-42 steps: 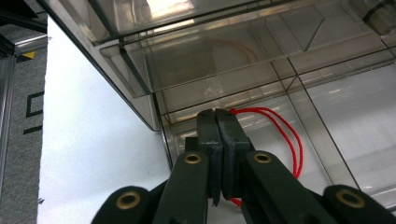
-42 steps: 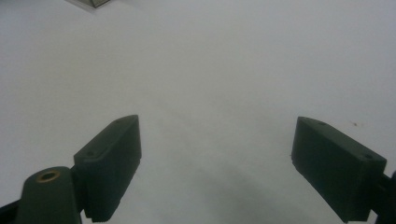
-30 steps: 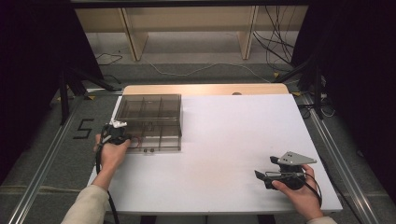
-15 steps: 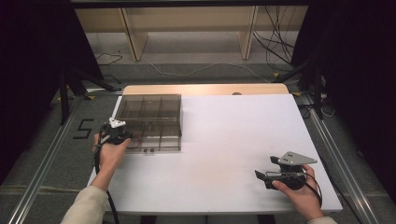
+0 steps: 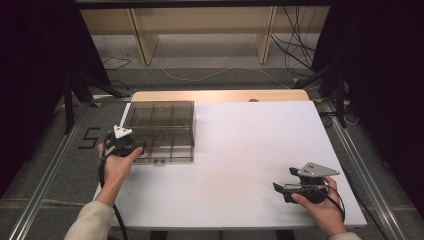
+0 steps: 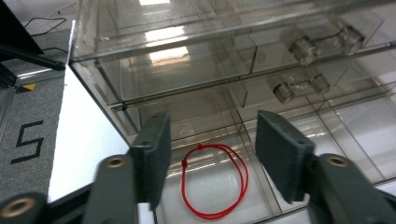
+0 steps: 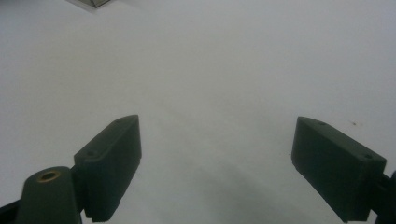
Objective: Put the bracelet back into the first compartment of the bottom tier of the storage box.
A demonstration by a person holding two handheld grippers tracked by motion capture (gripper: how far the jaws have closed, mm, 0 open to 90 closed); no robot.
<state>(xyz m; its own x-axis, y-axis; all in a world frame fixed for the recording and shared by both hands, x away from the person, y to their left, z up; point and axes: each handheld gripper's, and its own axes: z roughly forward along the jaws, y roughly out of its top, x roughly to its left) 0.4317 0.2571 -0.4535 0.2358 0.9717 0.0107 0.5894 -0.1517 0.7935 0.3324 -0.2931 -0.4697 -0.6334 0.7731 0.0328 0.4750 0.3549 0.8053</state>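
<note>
Since red string loop lies in near-left compartment of clear organizer box, we aim left claw at it, half open, empty. Right claw parked near-right on surface, wide open, empty.

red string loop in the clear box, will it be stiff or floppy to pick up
Likely floppy: the red string loop is thin cord lying flat in uneven curves, so it should droop from the left gripper. Probably very light. Lying flat on the clear box floor, it may slip from the jaws.
</note>
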